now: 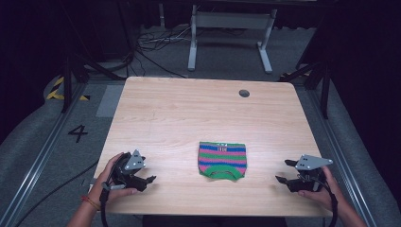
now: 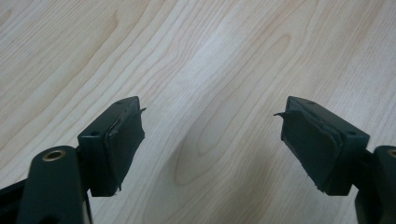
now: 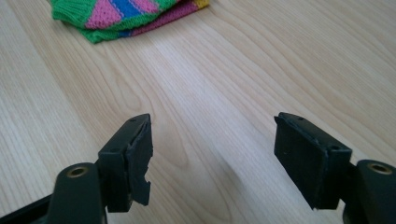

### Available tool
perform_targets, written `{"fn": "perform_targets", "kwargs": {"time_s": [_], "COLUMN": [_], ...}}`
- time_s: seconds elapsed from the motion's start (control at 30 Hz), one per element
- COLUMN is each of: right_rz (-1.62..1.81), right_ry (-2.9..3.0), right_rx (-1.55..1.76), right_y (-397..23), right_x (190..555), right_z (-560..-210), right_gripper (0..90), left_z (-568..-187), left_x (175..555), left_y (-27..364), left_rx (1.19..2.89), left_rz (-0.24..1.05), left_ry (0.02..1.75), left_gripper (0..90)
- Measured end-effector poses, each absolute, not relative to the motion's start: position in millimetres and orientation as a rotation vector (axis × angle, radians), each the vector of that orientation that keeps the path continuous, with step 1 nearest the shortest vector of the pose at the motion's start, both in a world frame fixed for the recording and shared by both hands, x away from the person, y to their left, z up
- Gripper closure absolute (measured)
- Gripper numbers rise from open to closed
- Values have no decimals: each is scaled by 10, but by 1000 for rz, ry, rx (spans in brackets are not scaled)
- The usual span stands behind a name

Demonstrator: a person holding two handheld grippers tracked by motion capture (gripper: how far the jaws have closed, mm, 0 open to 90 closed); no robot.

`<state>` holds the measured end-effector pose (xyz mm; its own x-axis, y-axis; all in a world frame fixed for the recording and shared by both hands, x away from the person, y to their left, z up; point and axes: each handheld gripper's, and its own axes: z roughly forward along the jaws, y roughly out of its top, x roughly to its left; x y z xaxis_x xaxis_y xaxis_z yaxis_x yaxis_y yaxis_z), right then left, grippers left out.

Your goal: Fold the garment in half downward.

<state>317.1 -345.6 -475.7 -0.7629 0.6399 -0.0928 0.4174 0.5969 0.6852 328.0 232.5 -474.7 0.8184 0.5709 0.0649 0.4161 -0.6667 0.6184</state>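
Beyond both released grippers, left gripper [image 1: 150,180] and right gripper [image 1: 282,171], folded striped knit [image 1: 222,160], top-cropped in right gripper view.

black left gripper [image 1: 147,181] and right gripper [image 1: 282,171] carry grey three-cornered plates, trailing black cables.

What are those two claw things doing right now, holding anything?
Left gripper: open, nothing between its jaws, over bare table.
Right gripper: open, holding nothing, apart from the folded striped knit garment.
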Motion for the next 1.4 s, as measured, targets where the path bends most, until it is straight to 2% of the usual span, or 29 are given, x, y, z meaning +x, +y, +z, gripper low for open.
{"fn": "perform_targets", "kwargs": {"time_s": [0.27,0.93,1.1,1.4], "right_rz": [969,1054,1043,1006], "right_ry": [2457,2358,2335,2313], "right_rx": [941,1197,1206,1217], "right_y": [-3640,-4040,-4071,-4067], "right_x": [3099,2977,2953,2954], "right_z": [-4829,-5027,-5046,-5050], "right_gripper": [280,231,225,214], "left_z": [-4795,-4958,-5006,-5008], "left_x": [3226,3065,3040,3033], "left_y": [2535,2966,3000,2965], "left_rx": [2348,2242,2208,2242], "left_rz": [314,246,275,327], "left_ry": [776,953,963,949], "left_gripper": [166,163,153,146]}}
